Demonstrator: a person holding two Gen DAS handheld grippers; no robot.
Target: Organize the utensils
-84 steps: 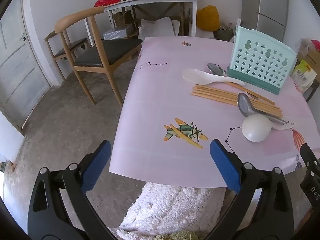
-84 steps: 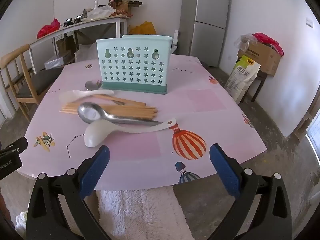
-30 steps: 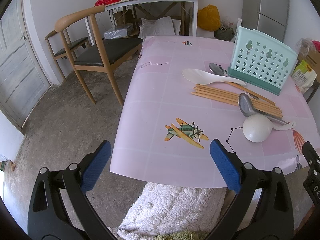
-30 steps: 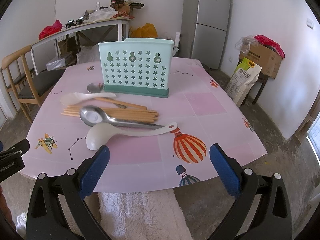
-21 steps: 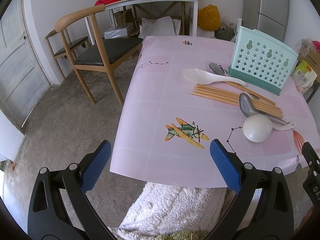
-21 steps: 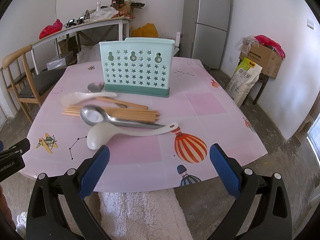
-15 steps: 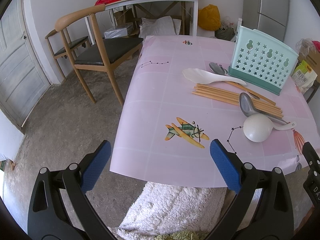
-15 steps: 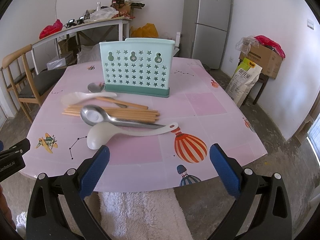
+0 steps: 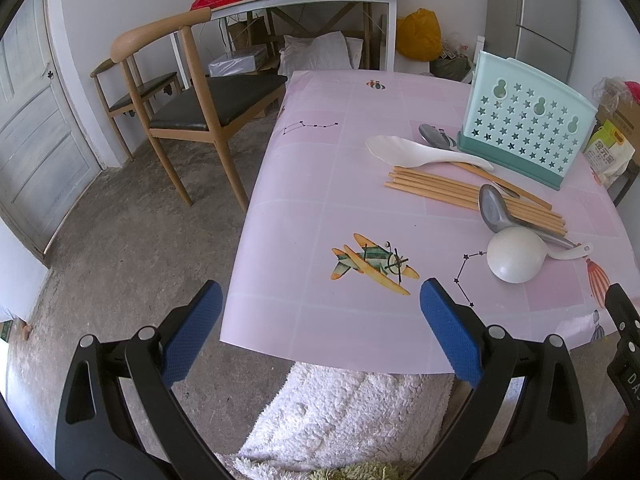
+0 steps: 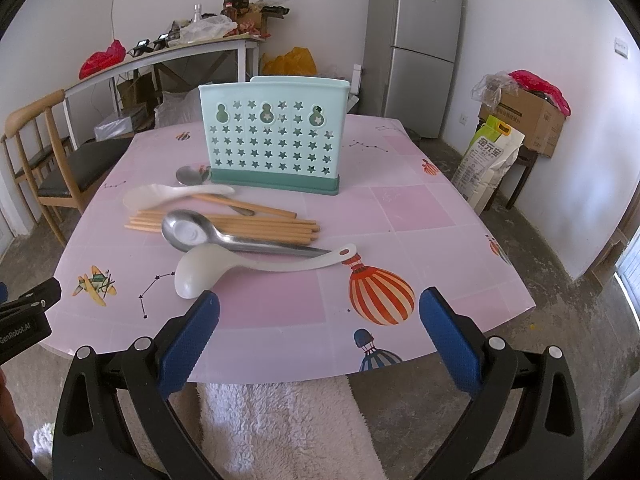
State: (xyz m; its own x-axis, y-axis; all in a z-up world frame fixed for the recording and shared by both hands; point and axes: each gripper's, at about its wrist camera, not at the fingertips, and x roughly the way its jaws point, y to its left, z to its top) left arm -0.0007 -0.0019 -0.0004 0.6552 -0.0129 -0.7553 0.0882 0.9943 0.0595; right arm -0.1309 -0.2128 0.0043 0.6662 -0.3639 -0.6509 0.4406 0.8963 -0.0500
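A mint utensil holder with star cut-outs stands upright on the pink table. In front of it lie a white ladle, a steel ladle, a bundle of wooden chopsticks, a white rice paddle and a small steel spoon. My right gripper hovers open at the table's near edge, just short of the white ladle. My left gripper hangs open off the table's near left corner, holding nothing.
A wooden chair stands left of the table, a cluttered white desk behind it. A fridge stands at the back right, and a box and sack sit to the right. White fluffy fabric lies below both grippers.
The right gripper has crept slightly forward toward the utensils, so the holder and ladles look a little nearer. The left gripper has barely shifted. Both stay open.
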